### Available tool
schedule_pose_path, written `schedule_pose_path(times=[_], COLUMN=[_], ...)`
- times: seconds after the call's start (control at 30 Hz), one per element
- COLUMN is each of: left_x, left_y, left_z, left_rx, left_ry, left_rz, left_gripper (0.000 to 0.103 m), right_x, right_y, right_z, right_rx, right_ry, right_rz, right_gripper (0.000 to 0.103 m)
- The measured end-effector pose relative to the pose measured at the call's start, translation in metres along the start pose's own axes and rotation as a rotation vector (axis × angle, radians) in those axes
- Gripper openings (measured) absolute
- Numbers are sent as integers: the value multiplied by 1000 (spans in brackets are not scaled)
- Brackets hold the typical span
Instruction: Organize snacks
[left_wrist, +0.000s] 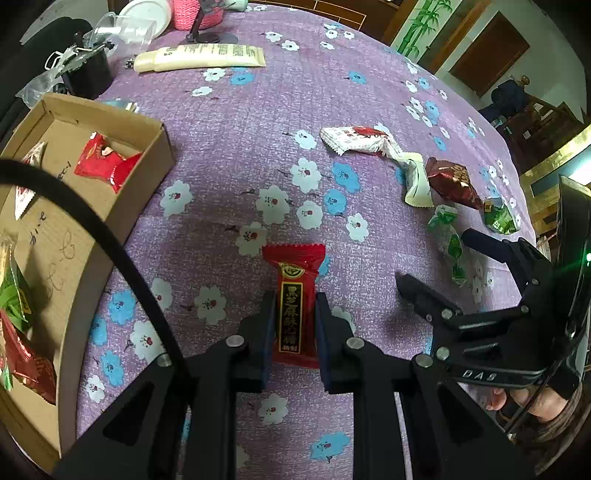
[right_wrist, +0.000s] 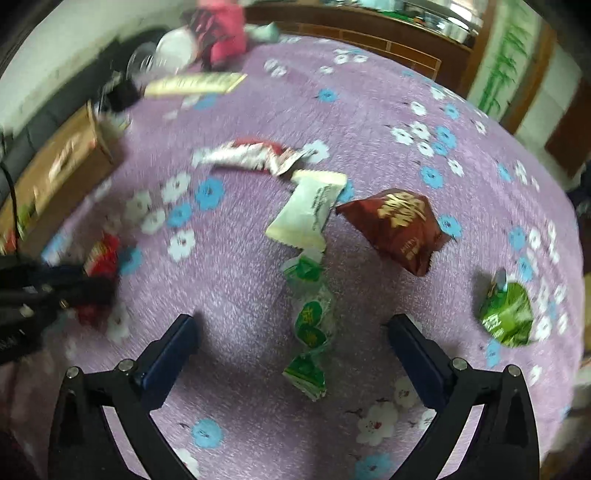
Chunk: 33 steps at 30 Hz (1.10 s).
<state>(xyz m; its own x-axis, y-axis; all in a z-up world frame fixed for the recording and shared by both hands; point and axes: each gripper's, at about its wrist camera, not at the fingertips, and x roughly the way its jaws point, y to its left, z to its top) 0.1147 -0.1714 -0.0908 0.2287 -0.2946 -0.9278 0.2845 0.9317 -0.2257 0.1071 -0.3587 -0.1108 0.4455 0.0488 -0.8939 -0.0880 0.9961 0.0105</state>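
Crinkly red foil candy (left_wrist: 295, 306), light and slippery, sits pinched mid-body in my left gripper (left_wrist: 294, 310); my right gripper (right_wrist: 295, 332) gapes around the green strip (right_wrist: 308, 325).

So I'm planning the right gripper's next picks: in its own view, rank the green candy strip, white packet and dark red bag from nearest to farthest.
1. Green candy strip, between the open right gripper fingers.
2. White packet, just beyond the strip.
3. Dark red bag, right of the packet, close to call.

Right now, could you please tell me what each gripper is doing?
Left gripper: closed on the red candy.
Right gripper: open, empty, straddling the green candy strip.
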Motion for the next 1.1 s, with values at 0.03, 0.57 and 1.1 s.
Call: schedule_pose_path(times=[0.03,0.57,1.1], left_x=[0,-3,-16], left_y=[0,-5,-13], left_z=[0,-8,-59], left_rx=[0,25,127], left_ry=[0,-42,-98], left_rz=[-1,25,79], left_gripper=[21,21,21], right_x=[-1,-21,-60], right_y=[-2,-11,6], right_z=[-1,-16,-101], right_rx=[9,83,236], right_ry=[-12,-22,-48], right_rz=[4,-33,-1], right_gripper=[100,19,19])
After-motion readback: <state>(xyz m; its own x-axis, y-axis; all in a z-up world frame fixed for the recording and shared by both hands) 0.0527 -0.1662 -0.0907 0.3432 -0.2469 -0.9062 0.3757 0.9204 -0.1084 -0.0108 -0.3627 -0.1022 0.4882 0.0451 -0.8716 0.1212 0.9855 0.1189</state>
